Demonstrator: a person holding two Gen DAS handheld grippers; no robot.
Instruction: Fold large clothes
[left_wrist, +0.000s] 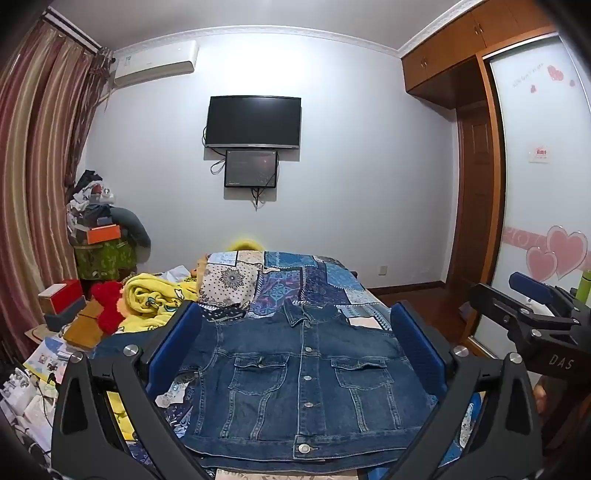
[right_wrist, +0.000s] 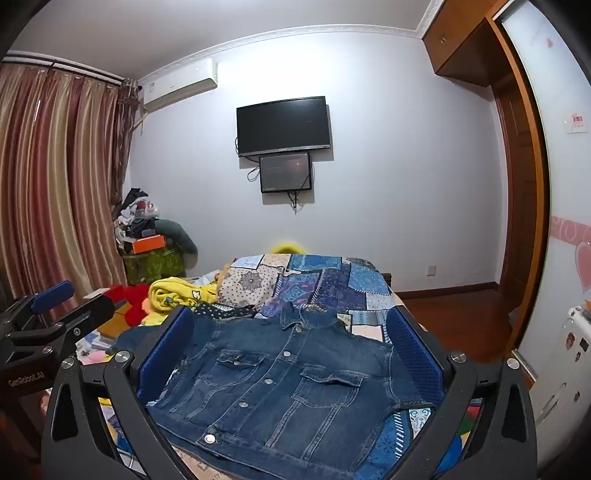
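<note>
The left tongs (left_wrist: 295, 354) stood spread wide with nothing between their blue pads, held above the near half of a denim jacket (left_wrist: 303, 376). The right tongs (right_wrist: 291, 354) were likewise released and empty, hovering over the same jacket from slightly further right. Each pair showed at the edge of the other's view. The jacket lay flat and buttoned, front up, collar pointing toward the far wall, its sleeves tucked out of sight so that it made a rough rectangle. It rested on a blue patchwork quilt (left_wrist: 314, 280) that covered the bed. To the left of the quilt sat a crumpled yellow blanket (left_wrist: 155, 299) and a red plush toy (left_wrist: 107, 302). On the far wall hung a dark television (left_wrist: 253, 122) with a smaller screen (left_wrist: 251, 168) just beneath it.
</note>
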